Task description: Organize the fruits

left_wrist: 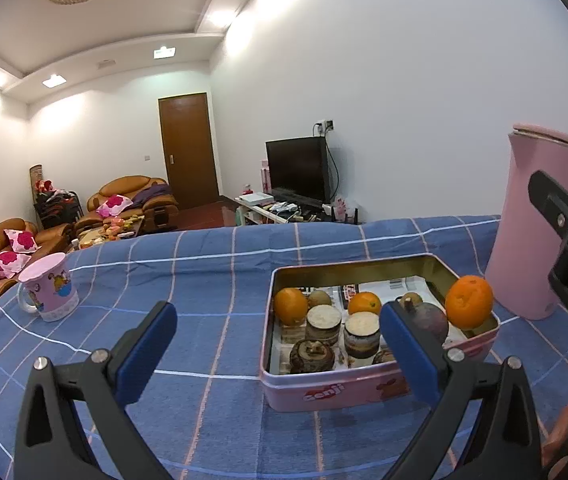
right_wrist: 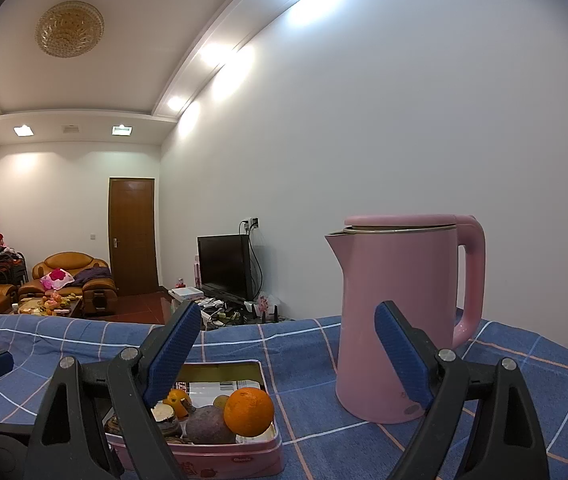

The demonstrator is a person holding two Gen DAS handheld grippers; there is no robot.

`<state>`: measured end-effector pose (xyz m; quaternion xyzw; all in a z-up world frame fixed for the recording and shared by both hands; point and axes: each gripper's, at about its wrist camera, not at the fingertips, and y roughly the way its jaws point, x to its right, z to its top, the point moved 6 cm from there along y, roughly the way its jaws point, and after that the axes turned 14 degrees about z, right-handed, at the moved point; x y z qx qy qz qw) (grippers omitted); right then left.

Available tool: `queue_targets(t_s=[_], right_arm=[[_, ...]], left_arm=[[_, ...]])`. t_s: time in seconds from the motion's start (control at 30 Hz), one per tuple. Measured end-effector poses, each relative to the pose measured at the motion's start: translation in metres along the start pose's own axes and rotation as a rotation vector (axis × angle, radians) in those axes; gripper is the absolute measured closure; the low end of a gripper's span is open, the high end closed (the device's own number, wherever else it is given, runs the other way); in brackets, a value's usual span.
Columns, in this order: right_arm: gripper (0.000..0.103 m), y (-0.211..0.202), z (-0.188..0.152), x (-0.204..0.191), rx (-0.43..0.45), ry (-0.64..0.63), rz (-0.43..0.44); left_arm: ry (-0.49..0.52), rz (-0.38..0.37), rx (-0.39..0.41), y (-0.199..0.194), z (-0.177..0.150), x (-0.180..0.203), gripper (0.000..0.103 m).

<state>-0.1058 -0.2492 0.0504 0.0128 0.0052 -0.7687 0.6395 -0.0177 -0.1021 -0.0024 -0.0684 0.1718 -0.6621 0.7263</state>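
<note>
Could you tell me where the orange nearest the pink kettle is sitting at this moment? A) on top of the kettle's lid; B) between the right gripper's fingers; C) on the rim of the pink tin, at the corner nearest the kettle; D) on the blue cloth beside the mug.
C: the orange is perched on the rim of the pink tin, at the corner nearest the kettle.

A pink kettle point(right_wrist: 399, 320) is standing upright on a blue checked tablecloth point(left_wrist: 212, 280). A pink mug point(left_wrist: 50, 288) is sitting well apart from it. Behind the table, a television point(left_wrist: 297, 170), brown sofas point(left_wrist: 136, 196) and a wooden door point(right_wrist: 134, 236) are showing.
</note>
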Motion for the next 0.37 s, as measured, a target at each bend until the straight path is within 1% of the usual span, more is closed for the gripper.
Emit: queue_targets(t_s=[0.27,0.37], right_arm=[[0.013,0.0023,-0.0027,0.0043,-0.015,0.013,-0.016],[0.013,0.0029,-0.0037,0.0084,-0.023,0.026,-0.039]], left_arm=[[-0.003,0.003,-0.002,0.0012,0.0004,-0.0001,0.000],[-0.002,0.001,-0.003,0.0014,0.0002,-0.0004,0.000]])
